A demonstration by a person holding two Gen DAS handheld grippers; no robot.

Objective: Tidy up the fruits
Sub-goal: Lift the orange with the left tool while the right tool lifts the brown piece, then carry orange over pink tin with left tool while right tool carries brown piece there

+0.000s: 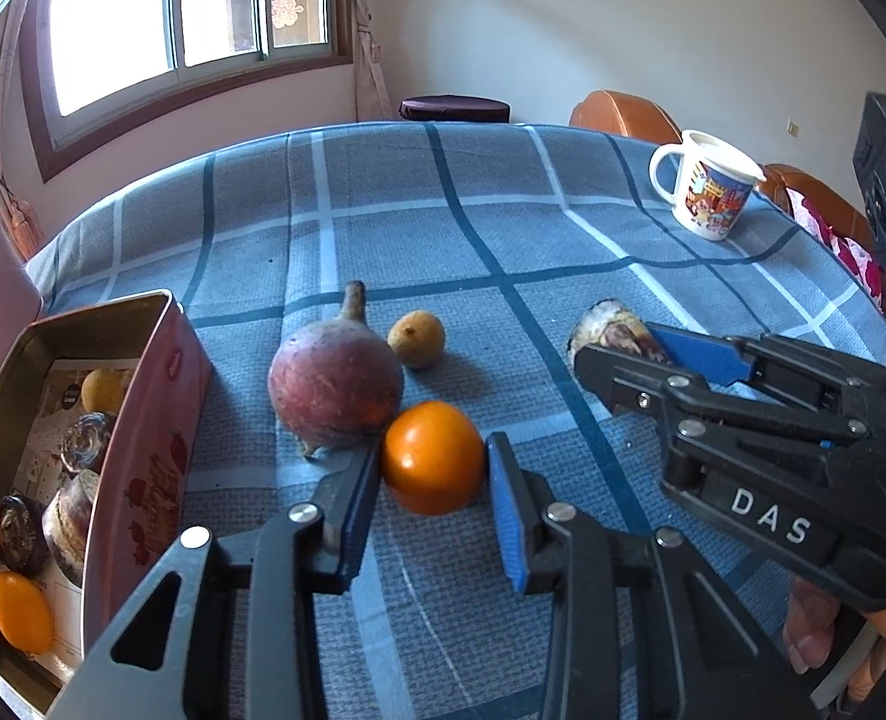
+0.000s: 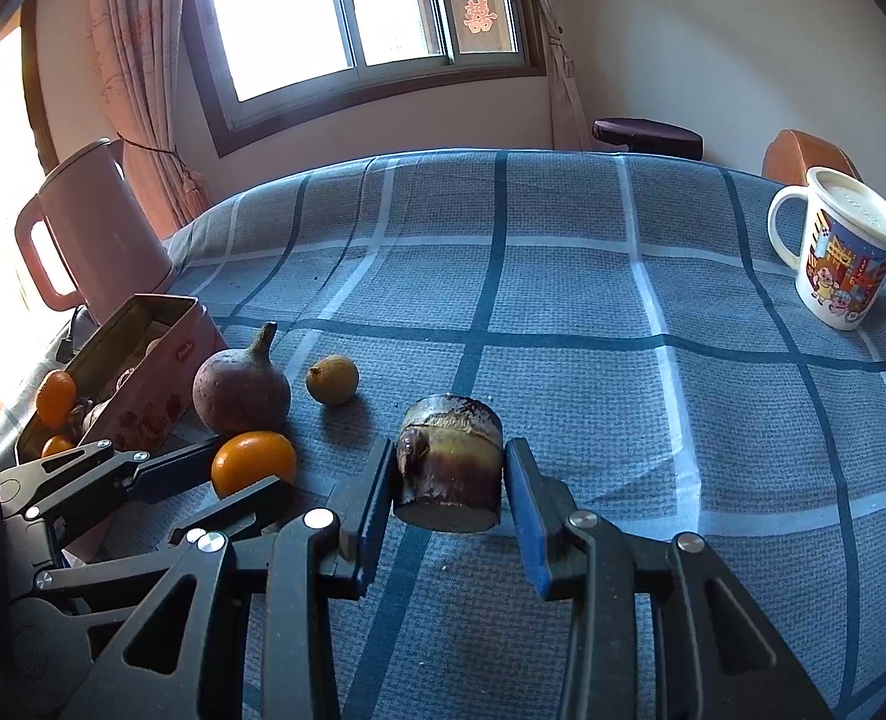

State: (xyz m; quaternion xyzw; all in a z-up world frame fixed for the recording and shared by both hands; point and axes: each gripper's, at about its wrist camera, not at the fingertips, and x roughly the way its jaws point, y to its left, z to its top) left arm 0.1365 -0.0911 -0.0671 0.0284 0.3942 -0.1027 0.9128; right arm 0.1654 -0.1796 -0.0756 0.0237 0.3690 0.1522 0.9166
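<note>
From the left wrist, the left gripper (image 1: 433,507) clasps the orange fruit (image 1: 432,457) on the bench (image 1: 503,210) beside the tin box (image 1: 143,420) — the pickup step. From the right wrist, the right gripper (image 2: 450,510) grips the brown stump-like piece (image 2: 450,468) — next, each likely lifts toward the box.

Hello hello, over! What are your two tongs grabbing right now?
Left tongs around the orange fruit. Right tongs shut on the brown stump piece. Pink tin waiting left; purple round vegetable touching the orange.

Pink tin (image 1: 143,420) cut off at left edge, contents partly hidden.
</note>
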